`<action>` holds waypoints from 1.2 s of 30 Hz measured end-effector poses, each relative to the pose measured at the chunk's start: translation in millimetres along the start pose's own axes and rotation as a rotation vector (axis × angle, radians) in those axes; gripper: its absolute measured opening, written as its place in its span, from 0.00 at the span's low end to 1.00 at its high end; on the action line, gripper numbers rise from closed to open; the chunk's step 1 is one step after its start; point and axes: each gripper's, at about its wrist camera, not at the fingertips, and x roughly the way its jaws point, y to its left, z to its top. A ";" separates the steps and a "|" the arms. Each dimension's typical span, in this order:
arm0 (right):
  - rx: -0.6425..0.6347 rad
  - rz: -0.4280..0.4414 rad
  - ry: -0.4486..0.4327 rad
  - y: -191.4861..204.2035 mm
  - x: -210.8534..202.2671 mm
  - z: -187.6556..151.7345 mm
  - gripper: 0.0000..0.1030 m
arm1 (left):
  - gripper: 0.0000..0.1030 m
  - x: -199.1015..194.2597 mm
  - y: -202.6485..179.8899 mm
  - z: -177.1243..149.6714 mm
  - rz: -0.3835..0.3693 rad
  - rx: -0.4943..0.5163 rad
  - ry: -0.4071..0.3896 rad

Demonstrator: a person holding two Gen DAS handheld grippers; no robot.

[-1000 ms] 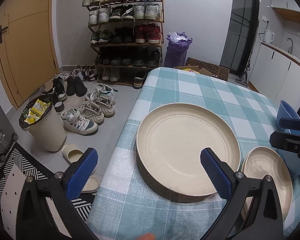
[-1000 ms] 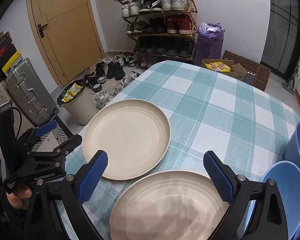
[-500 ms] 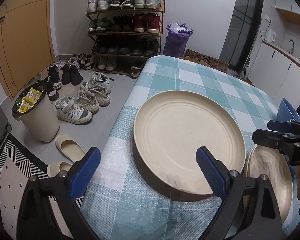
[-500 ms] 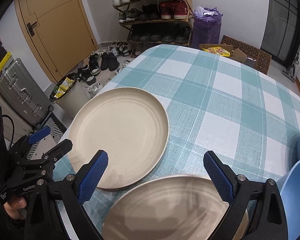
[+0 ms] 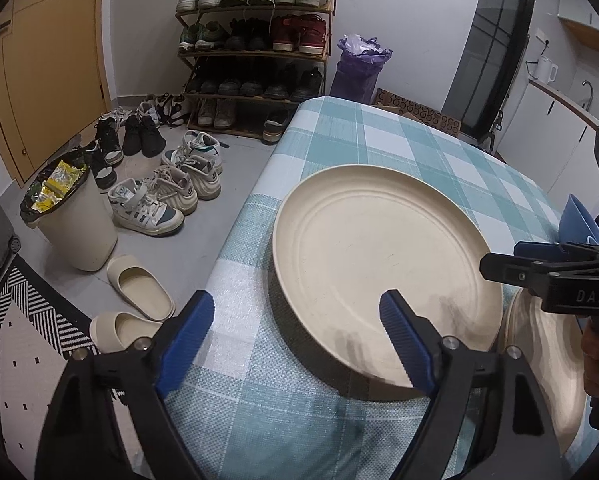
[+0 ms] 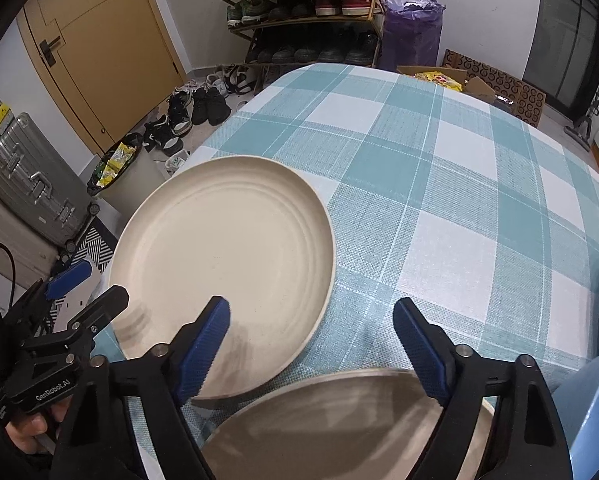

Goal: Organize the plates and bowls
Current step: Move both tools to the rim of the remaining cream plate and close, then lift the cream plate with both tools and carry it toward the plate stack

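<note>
Two round cream plates lie flat on the worktop (image 6: 439,168), which is covered in a teal-and-white checked cloth. The larger cream plate (image 5: 379,256) sits near the worktop's edge; the smaller cream plate (image 6: 339,424) lies just beside it, at 4 o'clock in the left wrist view, their rims nearly touching. Blue plastic bowls (image 5: 577,220) show at 3 o'clock, mostly hidden.

The left gripper (image 5: 295,344) has its fingers spread, and its jaws have just been closing; one blue pad hangs over the larger plate's near rim, the other over bare cloth, so nothing is pinched yet. The right gripper (image 6: 319,348) is likewise spread and has just been narrowing, with the smaller plate's far rim below it and its left pad over the larger plate's rim.

My reading of the risks:
- The plates are shallow and smooth. A pinch on the rim alone may slip, and the plate could tip or drop back.
- The larger plate lies close to the worktop's edge at 9 o'clock, above the floor and a cream slipper (image 5: 139,288). A push instead of a clean lift could slide it off.
- The two grippers work close together; their fingers could collide, or the right one could catch both rims at once.
- Dragging a plate may bunch the cloth and shift the bowls.
</note>
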 end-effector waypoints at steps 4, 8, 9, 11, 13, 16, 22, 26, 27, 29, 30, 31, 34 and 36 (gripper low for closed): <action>-0.009 -0.006 0.014 2.6 6.3 1.0 0.77 | 0.73 3.1 0.5 -0.8 -0.001 -0.003 0.011; -0.002 -0.006 0.025 0.0 12.7 3.5 0.73 | 0.65 5.4 2.9 -1.8 -0.002 -0.010 0.016; -0.005 -0.005 0.028 0.1 14.0 3.5 0.70 | 0.62 5.8 3.3 -2.0 -0.005 -0.013 0.018; -0.013 -0.009 0.034 0.5 16.8 3.5 0.67 | 0.56 7.4 4.4 -2.2 -0.010 -0.020 0.025; -0.017 -0.010 0.039 1.1 18.9 3.3 0.62 | 0.52 8.3 4.7 -2.9 -0.014 -0.020 0.026; -0.026 -0.011 0.040 3.4 20.3 3.3 0.57 | 0.47 9.6 4.8 -3.3 -0.020 -0.019 0.030; -0.033 -0.028 0.052 3.8 25.1 3.1 0.45 | 0.36 11.4 7.0 -5.3 -0.027 -0.024 0.037; -0.041 -0.028 0.059 4.7 26.3 1.7 0.37 | 0.28 11.6 5.7 -4.5 -0.041 -0.019 0.037; -0.044 -0.030 0.058 5.2 26.0 1.6 0.35 | 0.27 11.6 5.0 -4.6 -0.047 -0.018 0.037; -0.050 -0.033 0.055 6.2 25.3 1.1 0.31 | 0.24 11.1 3.2 -4.7 -0.047 -0.011 0.036; -0.053 -0.033 0.055 6.7 25.1 0.9 0.29 | 0.23 10.7 2.4 -4.7 -0.047 -0.007 0.034; -0.056 -0.033 0.053 7.5 24.5 0.7 0.26 | 0.21 10.5 1.8 -4.7 -0.048 -0.004 0.035; -0.070 -0.055 0.050 9.5 24.0 -0.3 0.21 | 0.20 9.5 2.5 -4.5 -0.046 -0.006 0.034; -0.069 -0.052 0.051 8.9 23.9 -1.3 0.19 | 0.20 9.3 3.7 -4.3 -0.044 -0.009 0.033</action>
